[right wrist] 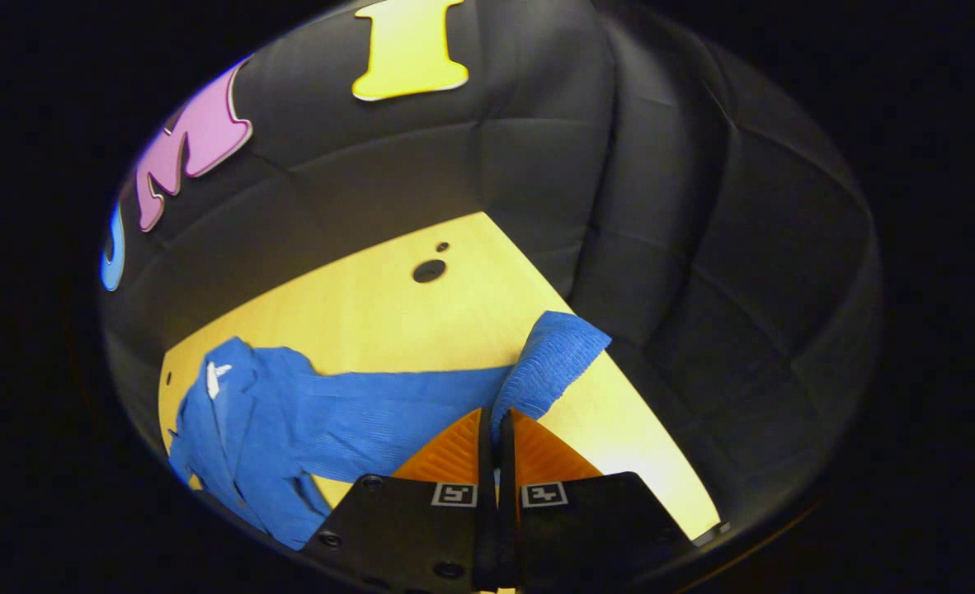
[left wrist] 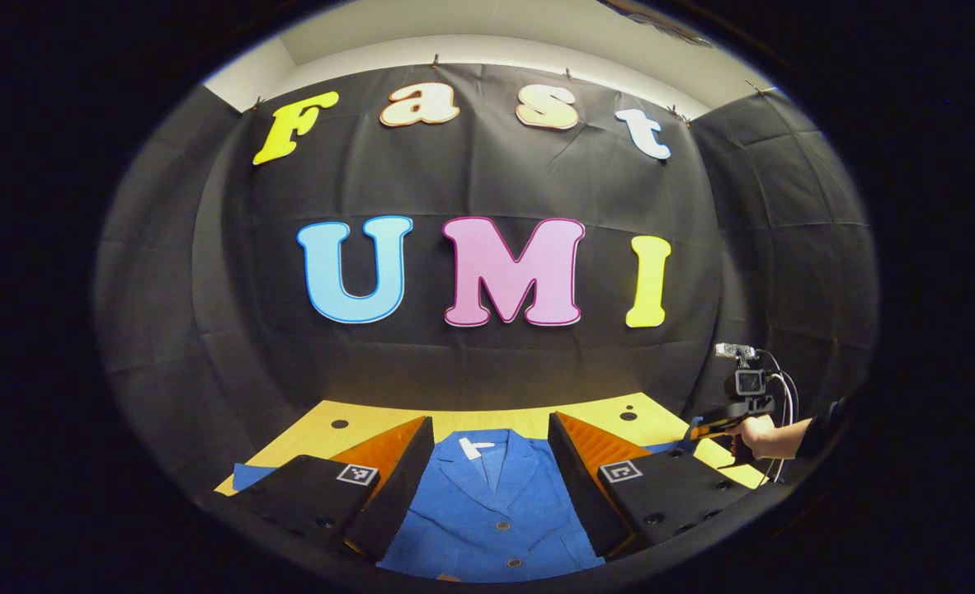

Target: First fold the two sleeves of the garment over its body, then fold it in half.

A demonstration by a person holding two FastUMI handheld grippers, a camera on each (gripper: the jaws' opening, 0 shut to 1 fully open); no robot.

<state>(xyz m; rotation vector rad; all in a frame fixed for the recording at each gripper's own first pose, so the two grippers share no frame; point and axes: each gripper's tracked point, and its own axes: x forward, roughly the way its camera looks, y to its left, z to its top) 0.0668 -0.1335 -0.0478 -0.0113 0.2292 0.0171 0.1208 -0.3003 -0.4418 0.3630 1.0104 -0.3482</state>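
Right gripper [right wrist: 496,429] has its jaws pinched together on the blue sleeve [right wrist: 421,404], near the cuff; cloth runs down into the slit between the two fingers, and the cuff end [right wrist: 558,355] curls up and over to the right of them, lifted off the table [right wrist: 388,313]. Sleeve stretches left from the grip to the jacket [right wrist: 232,429], which lies flat on the yellow tabletop with its collar and a white tag [right wrist: 214,376] at the far left of the right gripper view. Left gripper [left wrist: 492,470] hovers over the jacket body with jaws wide, both fingers apart and nothing between them; collar, lapels and two buttons [left wrist: 501,525] sit in the gap. White tag [left wrist: 475,448] at the collar shows there too. Other sleeve [left wrist: 250,475] peeks out as a blue patch at the left edge of the table in that view, lying flat. Far right of the left gripper view: a hand [left wrist: 761,436] holding the right gripper, camera and cables on top of it. Dark round holes [right wrist: 429,271] in the tabletop near the back wall.
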